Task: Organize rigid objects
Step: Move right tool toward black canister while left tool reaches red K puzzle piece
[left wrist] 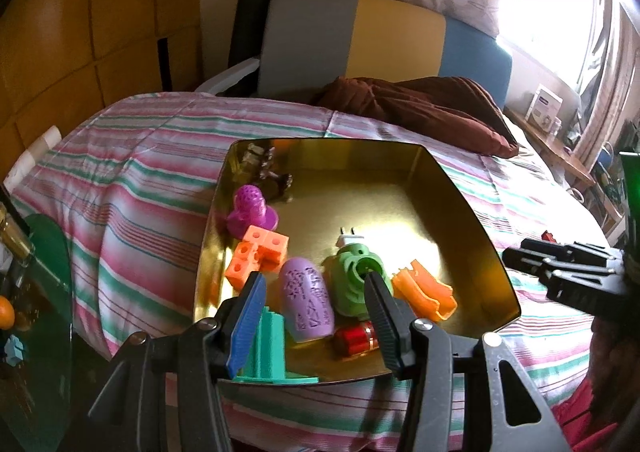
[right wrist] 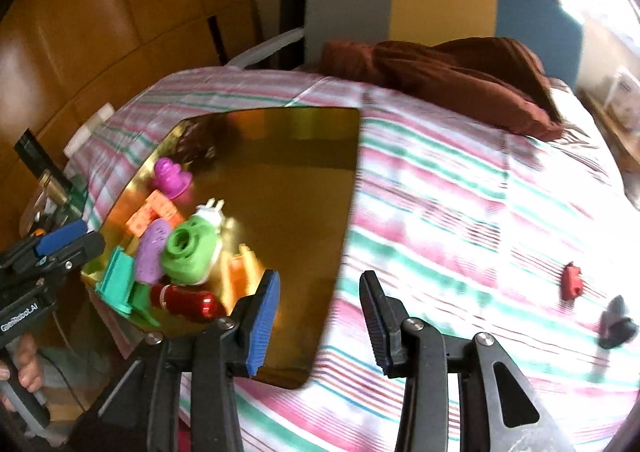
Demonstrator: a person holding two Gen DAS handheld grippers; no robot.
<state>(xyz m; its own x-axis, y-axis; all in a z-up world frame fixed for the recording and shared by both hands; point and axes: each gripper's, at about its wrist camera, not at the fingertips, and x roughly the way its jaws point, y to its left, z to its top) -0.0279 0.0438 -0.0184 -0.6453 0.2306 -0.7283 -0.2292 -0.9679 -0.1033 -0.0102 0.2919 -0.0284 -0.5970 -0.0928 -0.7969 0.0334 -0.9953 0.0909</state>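
Note:
A gold tray (left wrist: pixel 460 187) (right wrist: pixel 312 179) lies on the striped bed. In it are a magenta figure (left wrist: pixel 251 211), orange blocks (left wrist: pixel 256 256), a lilac cylinder (left wrist: pixel 306 298), a green round part (left wrist: pixel 354 278), an orange channel piece (left wrist: pixel 424 290), a red can (left wrist: pixel 356 338) and a teal bracket (left wrist: pixel 270 348). My left gripper (left wrist: pixel 316 284) is open and empty over the tray's near edge. My right gripper (right wrist: pixel 320 288) is open and empty at the tray's right edge. A red piece (right wrist: pixel 571 282) and a dark piece (right wrist: pixel 616 322) lie on the bed to the right.
A brown pillow (left wrist: pixel 420 107) lies at the bed's head before a grey, yellow and blue headboard (left wrist: pixel 384 39). A glass side table (left wrist: pixel 36 292) stands left of the bed. A shelf with items (left wrist: pixel 560 131) runs under the window at right.

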